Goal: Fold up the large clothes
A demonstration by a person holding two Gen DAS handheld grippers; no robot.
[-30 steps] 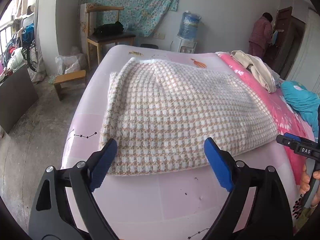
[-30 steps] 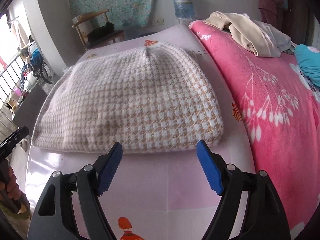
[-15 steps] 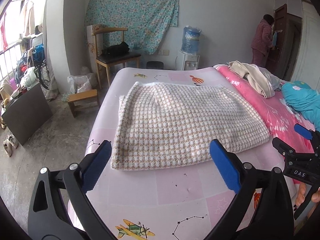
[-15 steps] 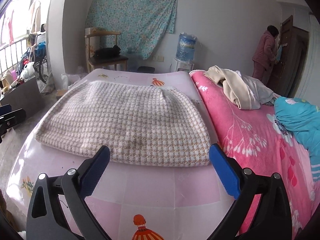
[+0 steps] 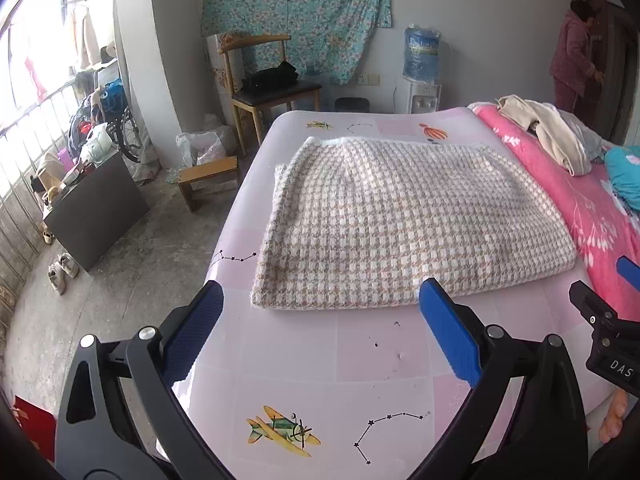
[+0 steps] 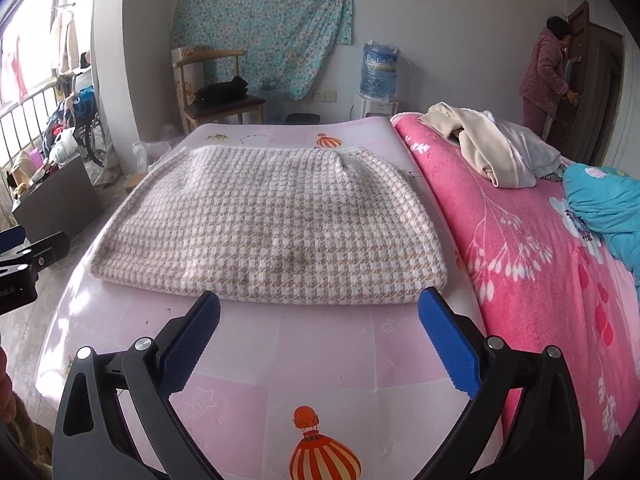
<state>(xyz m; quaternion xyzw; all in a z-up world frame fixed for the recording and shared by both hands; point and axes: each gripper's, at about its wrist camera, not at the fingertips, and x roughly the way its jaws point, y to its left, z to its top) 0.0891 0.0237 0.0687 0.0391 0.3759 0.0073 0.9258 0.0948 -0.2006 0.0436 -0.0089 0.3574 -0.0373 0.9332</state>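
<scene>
Left gripper (image 5: 320, 328) fills the lower part of its frame, blue fingers (image 5: 448, 336) spread as wide as they go, nothing between them; they hang over bare pink bed sheet (image 5: 340, 360), short of the garment. Right gripper (image 6: 320, 334), lower part of its own frame, likewise spread wide and empty, its fingers (image 6: 446, 342) just short of the cloth's near edge. Part of the right gripper also shows at the lower right edge of the left view. Task item: houndstooth garment (image 5: 400, 220), beige and white, lies folded into a flat rectangle at frame centre on the sheet, touched by neither gripper; the layered edge shows on its left side in the left view. A faint darker patch sits near its near edge in the right view, stain or shadow, cannot tell. Right of it, a bright pink floral blanket (image 6: 520, 260) covers the rest of the bed, carrying a cream clothes pile (image 6: 480, 148) and a teal bundle (image 6: 604, 204) at the right edge. Beyond the bed: wooden chair (image 5: 264, 92) upper centre-left, water dispenser (image 5: 420, 72) upper centre-right, floral cloth (image 5: 296, 12) hung on the far wall, and a person (image 6: 548, 76) at a door, upper right.
</scene>
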